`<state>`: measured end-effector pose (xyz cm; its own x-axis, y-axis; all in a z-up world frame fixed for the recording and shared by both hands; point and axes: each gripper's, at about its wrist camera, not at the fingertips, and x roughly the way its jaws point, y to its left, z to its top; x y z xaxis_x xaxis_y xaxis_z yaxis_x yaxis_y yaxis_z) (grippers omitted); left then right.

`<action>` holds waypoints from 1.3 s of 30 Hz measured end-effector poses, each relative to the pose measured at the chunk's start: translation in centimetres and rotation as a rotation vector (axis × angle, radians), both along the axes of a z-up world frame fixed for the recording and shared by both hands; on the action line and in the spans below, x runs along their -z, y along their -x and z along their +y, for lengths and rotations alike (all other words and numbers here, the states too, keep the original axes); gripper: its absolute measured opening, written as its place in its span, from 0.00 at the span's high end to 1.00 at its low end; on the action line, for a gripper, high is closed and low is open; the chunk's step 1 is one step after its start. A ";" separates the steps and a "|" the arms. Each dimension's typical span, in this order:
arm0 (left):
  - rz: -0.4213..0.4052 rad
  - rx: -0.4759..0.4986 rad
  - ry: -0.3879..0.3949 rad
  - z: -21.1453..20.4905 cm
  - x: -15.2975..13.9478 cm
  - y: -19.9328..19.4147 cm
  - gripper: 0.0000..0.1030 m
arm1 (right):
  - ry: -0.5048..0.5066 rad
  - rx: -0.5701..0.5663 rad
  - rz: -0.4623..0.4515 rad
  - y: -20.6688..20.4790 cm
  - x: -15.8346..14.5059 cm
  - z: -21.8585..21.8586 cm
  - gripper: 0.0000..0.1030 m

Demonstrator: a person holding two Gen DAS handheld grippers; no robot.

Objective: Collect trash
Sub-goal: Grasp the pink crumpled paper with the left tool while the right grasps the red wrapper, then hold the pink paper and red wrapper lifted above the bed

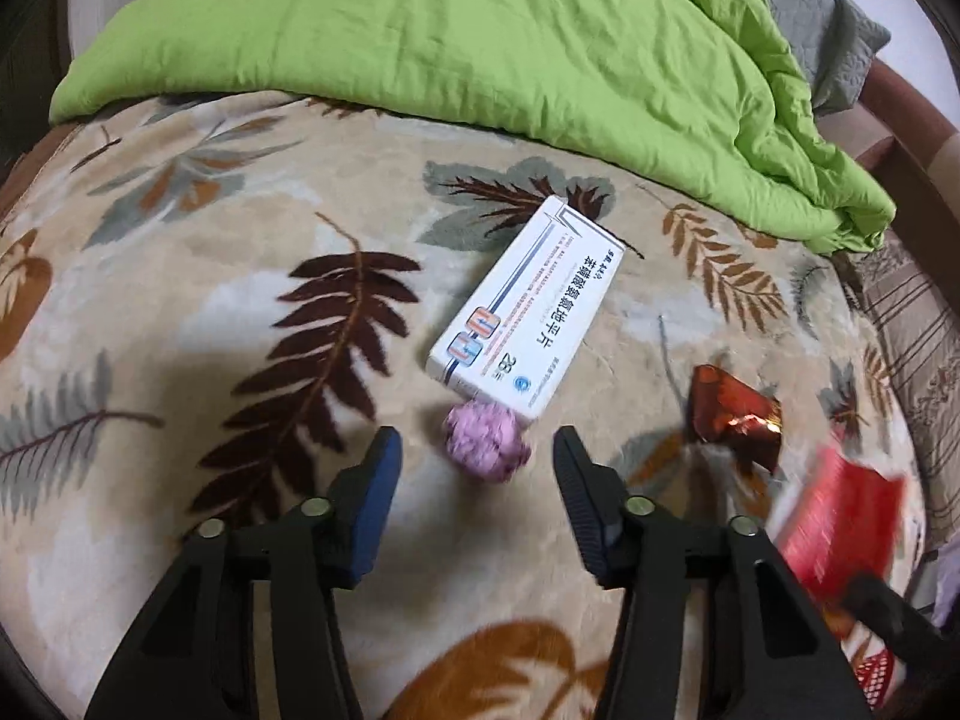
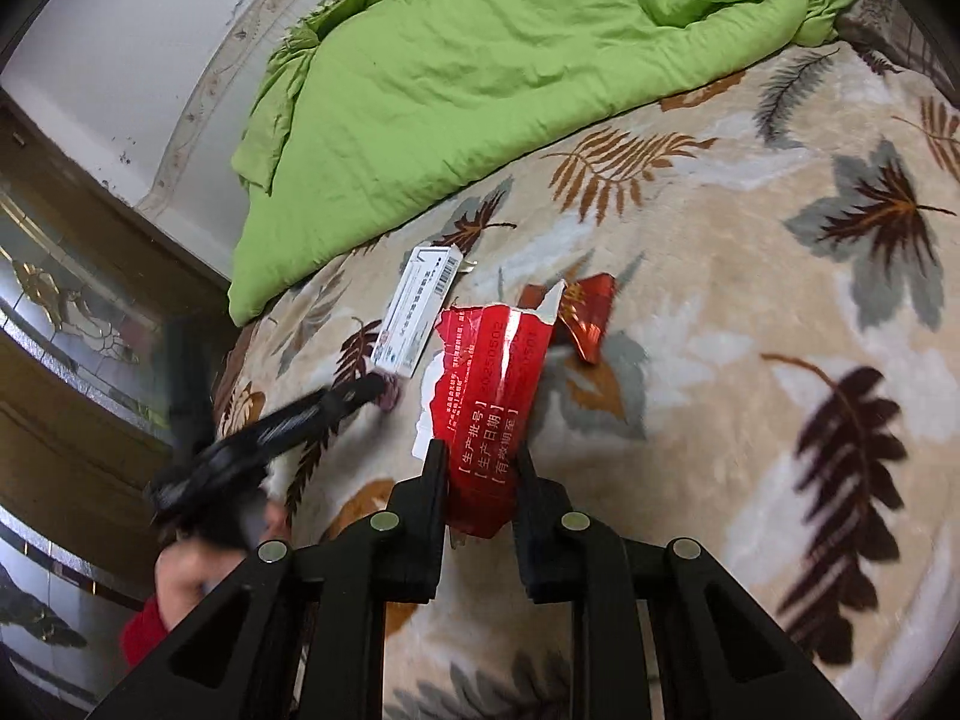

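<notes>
A crumpled pink paper ball lies on the leaf-patterned blanket, just below a white medicine box. My left gripper is open, its fingertips on either side of the ball with gaps to it. A shiny red-brown foil wrapper lies to the right. My right gripper is shut on a torn red package, which is blurred at the right edge of the left wrist view. The right wrist view also has the white box, the foil wrapper and the blurred left gripper.
A rumpled green quilt covers the far part of the bed, with a grey pillow behind it. A wooden bed frame runs along the right. A patterned glass door stands left of the bed. A hand and red sleeve hold the left gripper.
</notes>
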<state>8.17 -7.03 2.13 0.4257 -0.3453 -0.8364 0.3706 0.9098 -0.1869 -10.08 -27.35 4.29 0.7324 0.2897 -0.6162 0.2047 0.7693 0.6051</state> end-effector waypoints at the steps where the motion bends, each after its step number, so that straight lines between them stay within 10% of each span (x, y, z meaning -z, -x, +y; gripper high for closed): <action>1: -0.004 0.004 -0.010 -0.4 0.3 -0.1 0.60 | 0.008 -0.002 -0.006 0.5 -0.1 0.2 0.80; 7: -0.019 0.011 -0.027 -0.7 0.8 0.3 0.72 | 0.035 -0.014 -0.024 1.4 -0.7 1.4 0.80; 28: -0.218 -0.006 -0.046 7.5 -3.3 18.0 0.72 | 0.229 -0.037 -0.043 7.0 -1.1 6.8 0.80; 39: -0.312 -0.042 -0.119 7.0 -2.7 20.0 0.72 | 0.241 -0.039 -0.059 7.4 -1.1 7.2 0.80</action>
